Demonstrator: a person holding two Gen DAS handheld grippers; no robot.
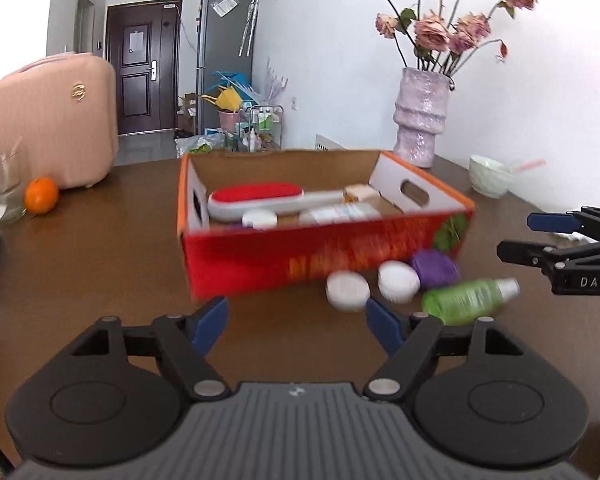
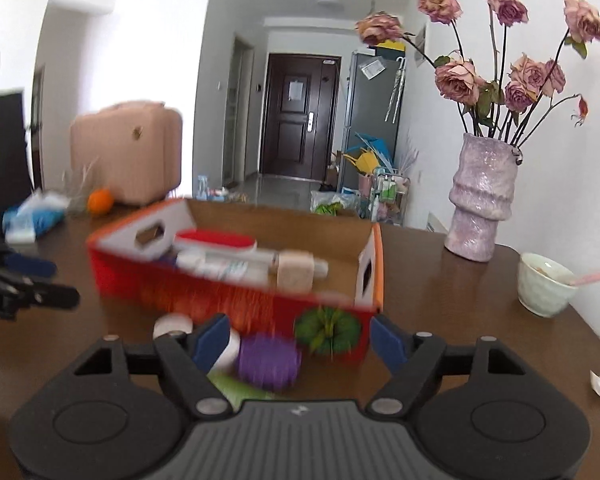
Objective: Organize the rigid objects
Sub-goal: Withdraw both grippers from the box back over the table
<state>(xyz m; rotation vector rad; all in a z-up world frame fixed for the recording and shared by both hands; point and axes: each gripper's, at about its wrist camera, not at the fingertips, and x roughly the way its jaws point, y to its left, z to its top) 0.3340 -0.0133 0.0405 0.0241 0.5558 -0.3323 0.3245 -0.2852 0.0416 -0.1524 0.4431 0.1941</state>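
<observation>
Red cardboard box (image 1: 324, 256) sits mid-table on the brown table (image 1: 100, 248), open top, handle cutouts in both end walls. Inside: lint brush with red pad (image 1: 260, 198), white round jar (image 1: 259, 219), flat white tube or pack (image 1: 340, 213), beige block (image 2: 295, 272) at one end. Contents blurred, labels unreadable.

Outside, at the box's front wall: two white round jars (image 1: 347, 291) (image 1: 398, 281), purple round object (image 1: 436, 268), green bottle (image 1: 466, 300) lying on its side with a pale cap. All close together, purple one touching or nearly touching the box.

Around: pink vase with dried roses (image 1: 420, 120), pale bowl with pink spoon (image 1: 490, 176), orange (image 1: 41, 195), pink suitcase (image 1: 48, 120), glass (image 1: 0, 184).

Left gripper (image 1: 296, 316) jaws wide apart, empty, facing the box front; nearest jar just beside its right finger. Right gripper (image 2: 298, 338) jaws spread, empty, with the purple object and a jar between and just ahead of its fingers, green bottle under them.
</observation>
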